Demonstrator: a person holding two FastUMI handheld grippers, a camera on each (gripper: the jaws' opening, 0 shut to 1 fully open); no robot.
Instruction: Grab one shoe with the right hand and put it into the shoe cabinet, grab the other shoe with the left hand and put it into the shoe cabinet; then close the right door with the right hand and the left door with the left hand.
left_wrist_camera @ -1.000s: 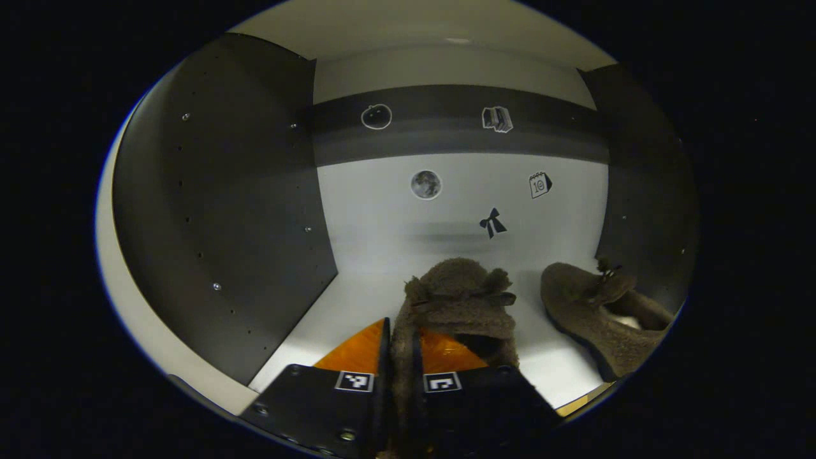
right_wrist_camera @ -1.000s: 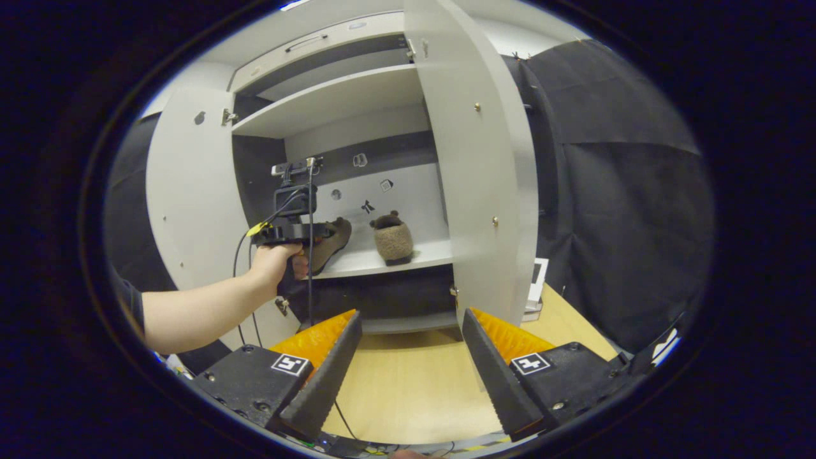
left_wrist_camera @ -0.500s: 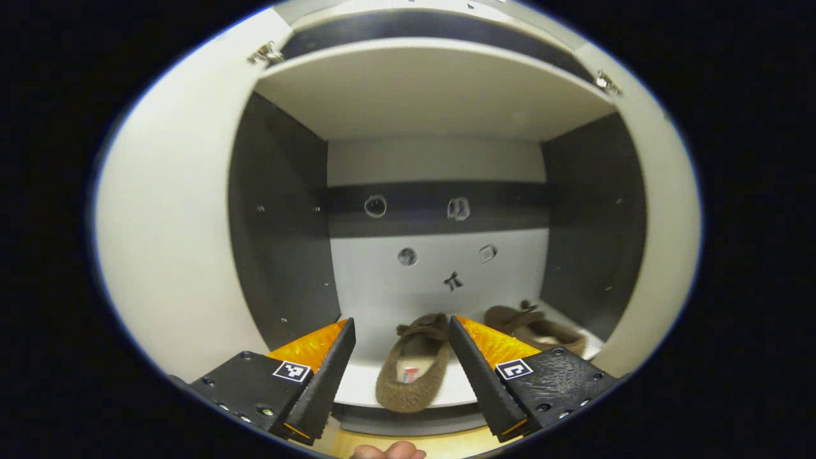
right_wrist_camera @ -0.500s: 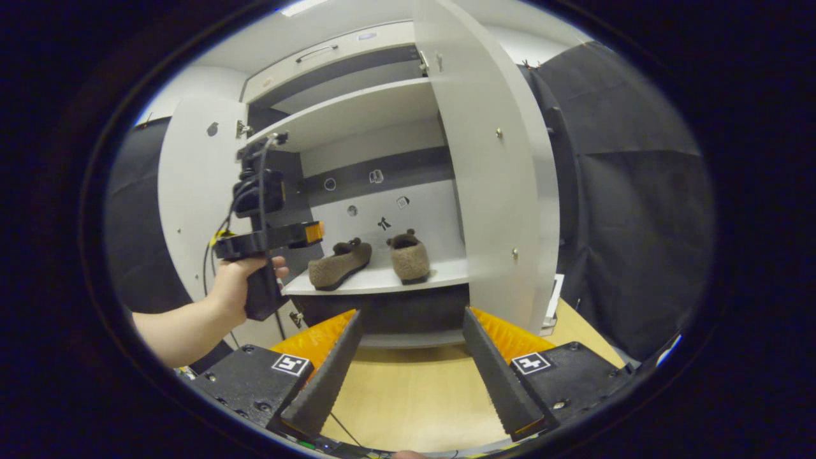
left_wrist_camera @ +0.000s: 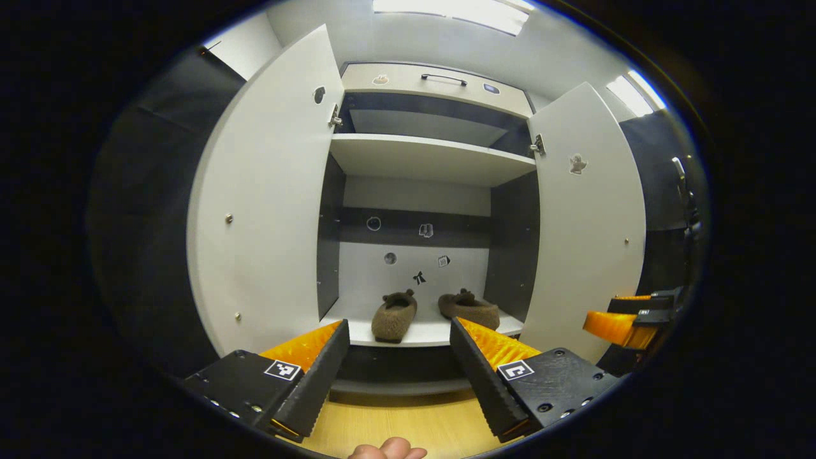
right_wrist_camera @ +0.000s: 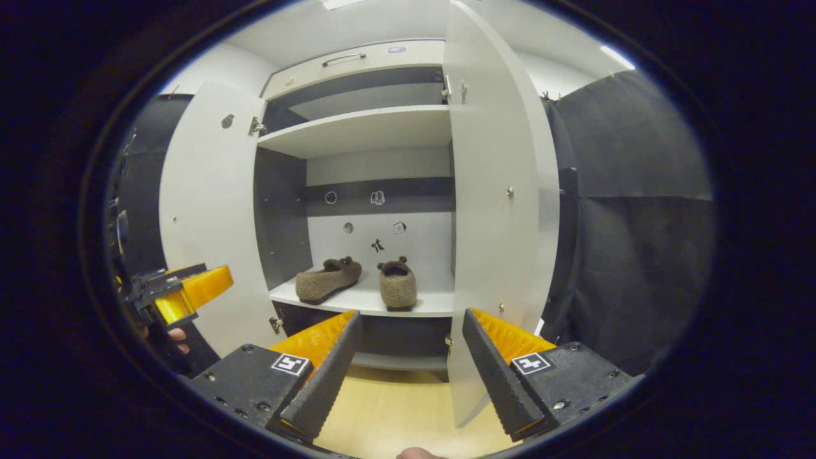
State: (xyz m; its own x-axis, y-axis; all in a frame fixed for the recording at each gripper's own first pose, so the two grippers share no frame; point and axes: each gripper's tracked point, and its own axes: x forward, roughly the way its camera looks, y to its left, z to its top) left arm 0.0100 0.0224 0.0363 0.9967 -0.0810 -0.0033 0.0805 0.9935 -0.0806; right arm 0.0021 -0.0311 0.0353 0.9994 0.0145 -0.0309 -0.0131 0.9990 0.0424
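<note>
Two fuzzy brown shoes on the smooth pale shelf [left_wrist_camera: 408, 336] inside the cabinet [left_wrist_camera: 433, 156]: left shoe [left_wrist_camera: 394, 317] toe to the back wall, right shoe [left_wrist_camera: 470, 308] turned aslant, near it but apart; in the right gripper view, left shoe [right_wrist_camera: 327, 280] aslant, right shoe [right_wrist_camera: 398, 285] heel toward the camera, rounded and plush. Flat matte left door [left_wrist_camera: 268, 197] and right door [left_wrist_camera: 590, 217] both swung wide open, small studs on their inner faces; dark side panels within, small stickers on the back wall. Left gripper [left_wrist_camera: 398, 370] released, wedge-shaped ridged fingers spread, nothing between them, held out before the cabinet over the wood-grain floor [left_wrist_camera: 408, 427]. Right gripper [right_wrist_camera: 411, 376] likewise released and empty, just before the right door's [right_wrist_camera: 503, 191] lower edge.
</note>
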